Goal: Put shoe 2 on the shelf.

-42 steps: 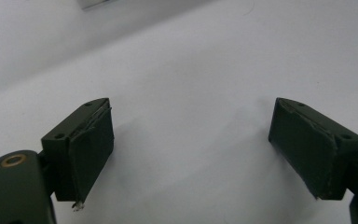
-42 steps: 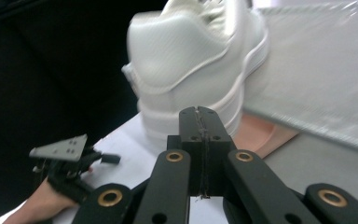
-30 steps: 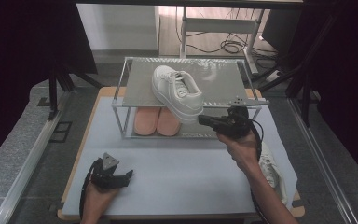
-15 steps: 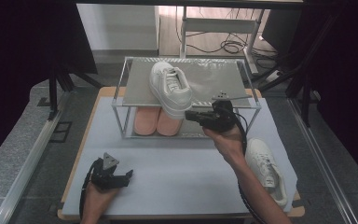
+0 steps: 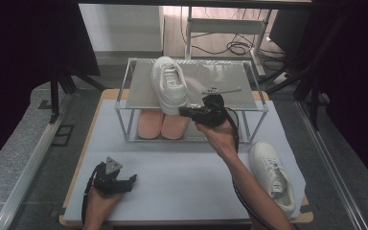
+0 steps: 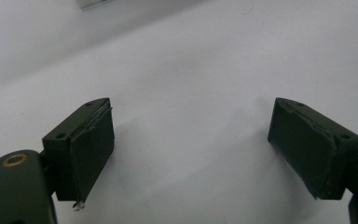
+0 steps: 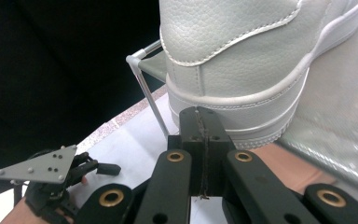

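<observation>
A white sneaker (image 5: pixel 169 84) stands on the top shelf of a metal rack (image 5: pixel 220 86), toe pointing away. My right gripper (image 5: pixel 181 111) is shut with nothing between its jaws. In the right gripper view its closed tips (image 7: pixel 200 116) rest against the sole at the sneaker's heel (image 7: pixel 242 56), at the shelf's front edge. My left gripper (image 5: pixel 130 180) lies on the white table cover at the near left. It is open, and bare cover shows between its pads (image 6: pixel 191 105). A second white sneaker (image 5: pixel 272 172) lies on the table at the right.
A pair of pink slippers (image 5: pixel 163 123) sits on the rack's lower shelf. The right half of the top shelf (image 7: pixel 349 116) is bare. The white cover (image 5: pixel 187 177) spreads between the rack and the near table edge. Dark floor and cables lie beyond the rack.
My right gripper has swung left along the rack's front, and the sneaker on the top shelf has shifted left and turned its toe farther away. The left gripper has stayed put.
</observation>
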`<act>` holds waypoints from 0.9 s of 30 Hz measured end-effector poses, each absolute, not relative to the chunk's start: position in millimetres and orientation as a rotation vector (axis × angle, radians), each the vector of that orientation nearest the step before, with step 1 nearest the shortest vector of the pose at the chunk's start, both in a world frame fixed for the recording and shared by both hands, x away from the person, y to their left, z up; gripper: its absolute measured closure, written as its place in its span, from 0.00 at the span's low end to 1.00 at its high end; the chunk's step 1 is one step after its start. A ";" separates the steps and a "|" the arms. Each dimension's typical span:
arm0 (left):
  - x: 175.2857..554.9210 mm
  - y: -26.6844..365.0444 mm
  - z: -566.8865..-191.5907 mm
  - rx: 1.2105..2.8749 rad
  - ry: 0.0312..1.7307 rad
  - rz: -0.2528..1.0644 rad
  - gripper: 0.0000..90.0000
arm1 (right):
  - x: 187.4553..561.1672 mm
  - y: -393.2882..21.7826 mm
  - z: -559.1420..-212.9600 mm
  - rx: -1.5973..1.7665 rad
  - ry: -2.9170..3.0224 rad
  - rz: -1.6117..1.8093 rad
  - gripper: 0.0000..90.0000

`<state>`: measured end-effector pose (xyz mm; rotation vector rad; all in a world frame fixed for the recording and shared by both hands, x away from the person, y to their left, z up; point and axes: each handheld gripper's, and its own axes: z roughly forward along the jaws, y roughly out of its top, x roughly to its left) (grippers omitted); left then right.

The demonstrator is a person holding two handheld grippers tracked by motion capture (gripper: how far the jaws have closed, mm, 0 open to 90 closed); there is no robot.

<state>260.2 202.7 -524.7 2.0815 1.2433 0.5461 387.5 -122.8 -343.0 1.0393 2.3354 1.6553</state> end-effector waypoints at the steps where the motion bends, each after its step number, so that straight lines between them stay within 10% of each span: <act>1: 260.3 202.7 -524.7 2.081 1.243 0.545 0.16 | 389.3 -120.0 -343.0 1.040 2.336 1.654 1.00; 27: 260.1 202.1 -525.0 2.074 1.245 0.547 0.16 | 402.9 -56.9 -344.2 0.968 2.381 1.634 1.00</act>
